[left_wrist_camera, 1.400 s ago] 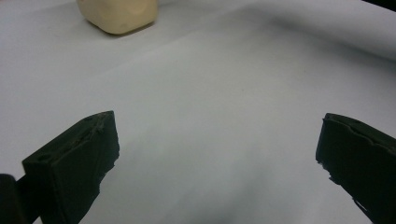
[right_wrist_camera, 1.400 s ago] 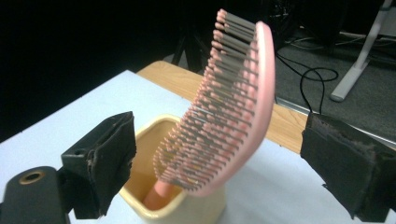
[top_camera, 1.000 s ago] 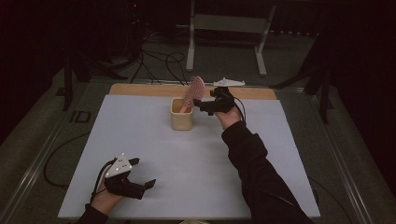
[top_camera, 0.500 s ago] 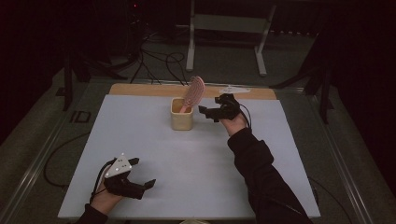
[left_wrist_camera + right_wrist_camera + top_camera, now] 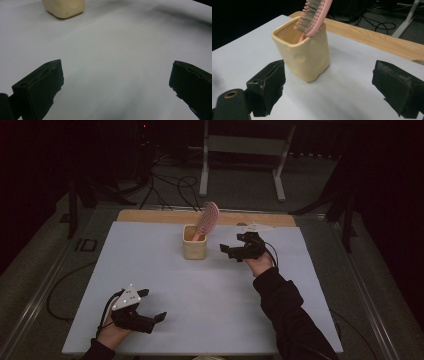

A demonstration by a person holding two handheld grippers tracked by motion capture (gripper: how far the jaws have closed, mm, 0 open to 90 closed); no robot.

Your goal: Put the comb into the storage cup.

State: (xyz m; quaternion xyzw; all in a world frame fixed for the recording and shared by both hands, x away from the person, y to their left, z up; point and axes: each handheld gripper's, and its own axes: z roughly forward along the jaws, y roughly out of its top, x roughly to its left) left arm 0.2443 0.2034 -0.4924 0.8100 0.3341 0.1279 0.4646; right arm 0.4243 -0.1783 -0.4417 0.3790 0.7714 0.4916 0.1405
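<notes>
- Pale grey-white board [image 5: 200, 290] covers the table in the high view, with one strip of bare wood [image 5: 150, 216] along its far edge; beyond it we see a dark room, a grey floor with loose cables [image 5: 165, 182] and one white metal stand [image 5: 245, 155].
- On the board we count one cream cup [image 5: 194, 243], near the far edge and about midway across, and one pink hairbrush [image 5: 207, 220] standing handle-down in it, its head leaning to the right above the rim.
- We count two grippers: the right gripper [image 5: 234, 251] sits just to the right of the cup, apart from it, jaws spread and empty; the left gripper [image 5: 152, 307] rests near the front left corner, well apart from the cup, jaws also spread and empty.
- Each is held by one hand; a dark sleeve [image 5: 285, 315] runs in from the bottom right.
- From the left gripper view we see its two black jaws wide apart over bare board [image 5: 112, 62], nothing between them, and the cup's base [image 5: 63, 7] at the top edge.
- From the right gripper view we see its two jaws wide apart, with the cup [image 5: 304, 57] standing beyond them, touching neither, and the hairbrush [image 5: 314, 15] leaning against the cup's far rim; the wood strip [image 5: 374, 37] lies behind.
</notes>
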